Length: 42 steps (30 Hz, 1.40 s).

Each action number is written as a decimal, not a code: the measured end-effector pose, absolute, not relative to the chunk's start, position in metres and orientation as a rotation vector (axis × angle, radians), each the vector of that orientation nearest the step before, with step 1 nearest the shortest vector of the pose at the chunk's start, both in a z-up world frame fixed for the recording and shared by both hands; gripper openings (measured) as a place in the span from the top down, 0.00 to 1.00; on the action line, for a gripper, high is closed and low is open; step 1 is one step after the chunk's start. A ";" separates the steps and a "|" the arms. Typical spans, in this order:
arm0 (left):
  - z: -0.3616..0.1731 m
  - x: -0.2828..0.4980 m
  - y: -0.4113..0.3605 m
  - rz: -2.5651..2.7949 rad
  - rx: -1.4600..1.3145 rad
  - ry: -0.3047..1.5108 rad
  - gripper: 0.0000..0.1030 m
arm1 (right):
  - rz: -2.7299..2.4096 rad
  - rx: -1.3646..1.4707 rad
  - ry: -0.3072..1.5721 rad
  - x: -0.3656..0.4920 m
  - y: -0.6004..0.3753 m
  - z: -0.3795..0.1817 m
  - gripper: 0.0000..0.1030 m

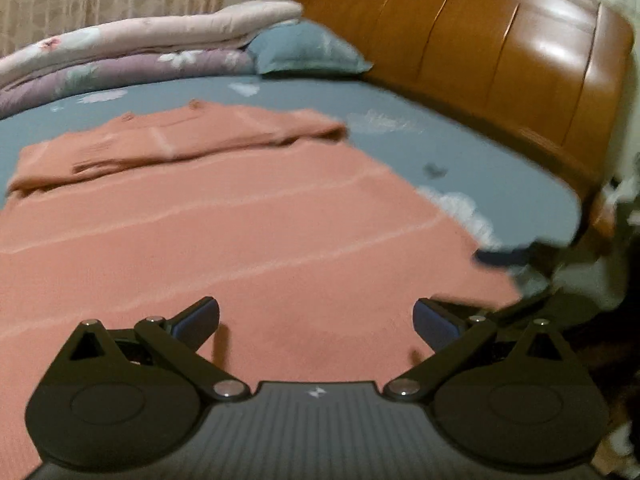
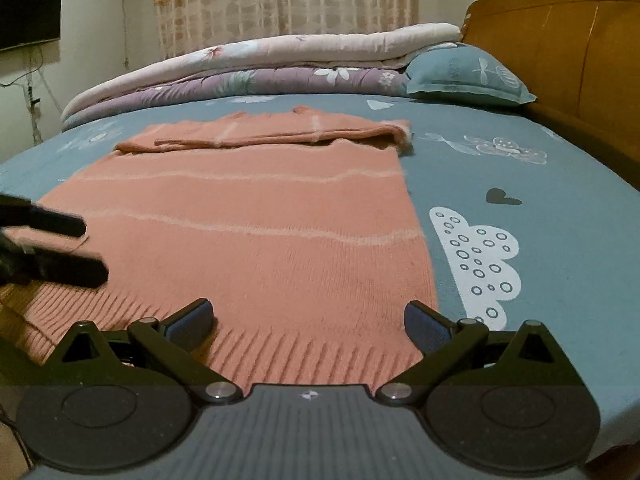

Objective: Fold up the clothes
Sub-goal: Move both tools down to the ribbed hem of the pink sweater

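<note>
A salmon-pink knitted sweater [image 2: 256, 224] with pale stripes lies flat on the blue bed sheet [image 2: 540, 184], its sleeves folded across the far end. It also fills the left wrist view [image 1: 240, 240]. My right gripper [image 2: 308, 322] is open and empty, low over the ribbed hem near the sweater's right corner. My left gripper [image 1: 316, 320] is open and empty above the near part of the sweater. Its dark fingers [image 2: 60, 268] show at the left edge of the right wrist view, over the sweater's left hem.
Folded floral quilts [image 2: 260, 68] are stacked along the far side of the bed. A blue pillow [image 2: 464, 72] lies against the wooden headboard [image 2: 568, 48]. A curtain [image 2: 288, 4] hangs behind. The bed's near edge is just below my grippers.
</note>
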<state>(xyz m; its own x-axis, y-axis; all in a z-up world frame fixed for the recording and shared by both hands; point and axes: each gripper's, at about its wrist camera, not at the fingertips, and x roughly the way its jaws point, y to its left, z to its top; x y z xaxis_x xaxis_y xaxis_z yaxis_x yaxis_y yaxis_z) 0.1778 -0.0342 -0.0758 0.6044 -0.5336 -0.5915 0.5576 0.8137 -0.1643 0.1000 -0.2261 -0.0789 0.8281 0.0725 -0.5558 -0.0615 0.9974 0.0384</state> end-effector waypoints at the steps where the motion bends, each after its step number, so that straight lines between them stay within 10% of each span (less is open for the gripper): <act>1: -0.075 0.182 -0.037 -0.652 0.020 0.672 0.01 | 0.069 0.018 0.592 0.100 -0.225 -0.079 0.00; 42: -0.081 0.099 0.060 -0.254 0.065 0.723 0.01 | 0.068 0.007 0.588 0.046 -0.220 -0.072 0.00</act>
